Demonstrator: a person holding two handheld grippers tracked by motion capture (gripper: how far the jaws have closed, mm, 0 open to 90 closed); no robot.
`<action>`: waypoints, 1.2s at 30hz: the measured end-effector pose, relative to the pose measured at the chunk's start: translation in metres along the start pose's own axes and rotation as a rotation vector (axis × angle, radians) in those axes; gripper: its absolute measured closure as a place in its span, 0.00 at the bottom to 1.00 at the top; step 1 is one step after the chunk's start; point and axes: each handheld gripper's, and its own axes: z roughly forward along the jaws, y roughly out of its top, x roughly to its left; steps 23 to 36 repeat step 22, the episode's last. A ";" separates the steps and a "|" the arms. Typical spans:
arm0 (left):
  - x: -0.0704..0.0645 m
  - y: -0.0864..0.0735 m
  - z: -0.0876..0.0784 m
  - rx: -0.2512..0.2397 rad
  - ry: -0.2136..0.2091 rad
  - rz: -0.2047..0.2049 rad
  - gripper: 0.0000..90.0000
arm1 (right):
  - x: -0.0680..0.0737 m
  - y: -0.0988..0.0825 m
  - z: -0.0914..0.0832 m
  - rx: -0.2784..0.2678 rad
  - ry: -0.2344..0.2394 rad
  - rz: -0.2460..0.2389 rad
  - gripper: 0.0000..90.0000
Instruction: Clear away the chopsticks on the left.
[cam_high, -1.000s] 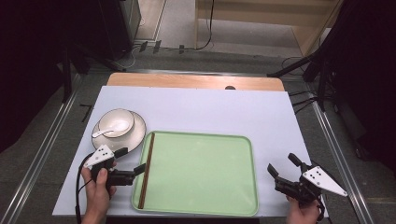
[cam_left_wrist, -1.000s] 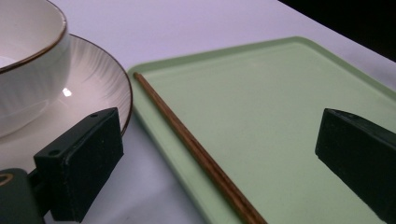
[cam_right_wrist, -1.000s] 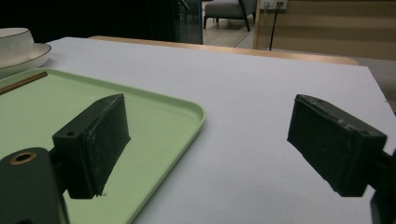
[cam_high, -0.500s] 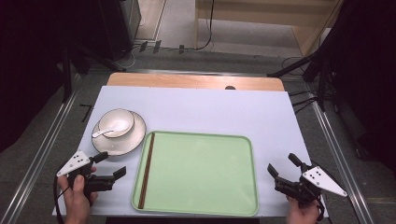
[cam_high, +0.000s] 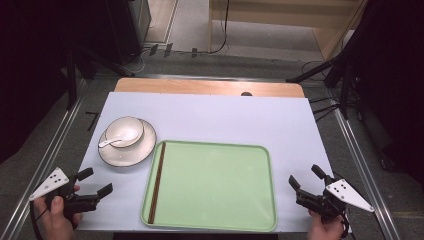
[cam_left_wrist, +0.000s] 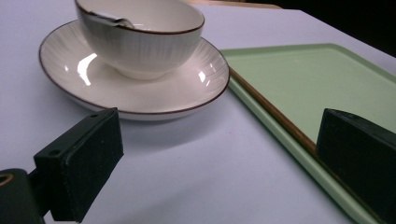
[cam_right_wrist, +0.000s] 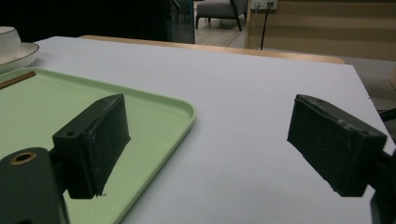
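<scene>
A light green tray (cam_high: 215, 185) lies near the table's front edge, with brown chopsticks (cam_high: 156, 181) along its left inner wall. To its upper left a white bowl (cam_high: 124, 131) holding a white spoon (cam_high: 116, 140) sits on a white saucer (cam_high: 141, 149). My left gripper (cam_high: 95, 182) is open at the front left corner, empty, left of the tray. In the left gripper view the saucer (cam_left_wrist: 140, 95) and bowl (cam_left_wrist: 140, 37) lie just ahead, the tray (cam_left_wrist: 317, 79) to the right. My right gripper (cam_high: 306, 177) is open and empty, right of the tray (cam_right_wrist: 70, 112).
A pale blue mat (cam_high: 210, 120) covers the table, with a wooden strip (cam_high: 210, 87) along the far edge. Metal rails (cam_high: 65, 125) run along both sides. Beyond the table are dark stands, cables and a wooden cabinet (cam_high: 280, 20).
My left gripper has drawn back from the tray's left edge toward the front left corner, leaving the chopsticks lying in the tray. The right gripper has stayed put.
</scene>
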 end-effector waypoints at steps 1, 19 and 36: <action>0.002 -0.001 -0.002 0.007 0.006 0.002 0.01 | 0.000 0.000 0.000 0.004 -0.002 -0.001 0.14; 0.013 -0.005 -0.004 0.005 -0.006 -0.001 0.01 | -0.010 -0.006 0.003 0.033 -0.011 0.008 0.15; 0.013 -0.006 -0.002 0.011 -0.011 -0.004 0.01 | -0.012 -0.007 0.002 0.035 -0.021 0.010 0.14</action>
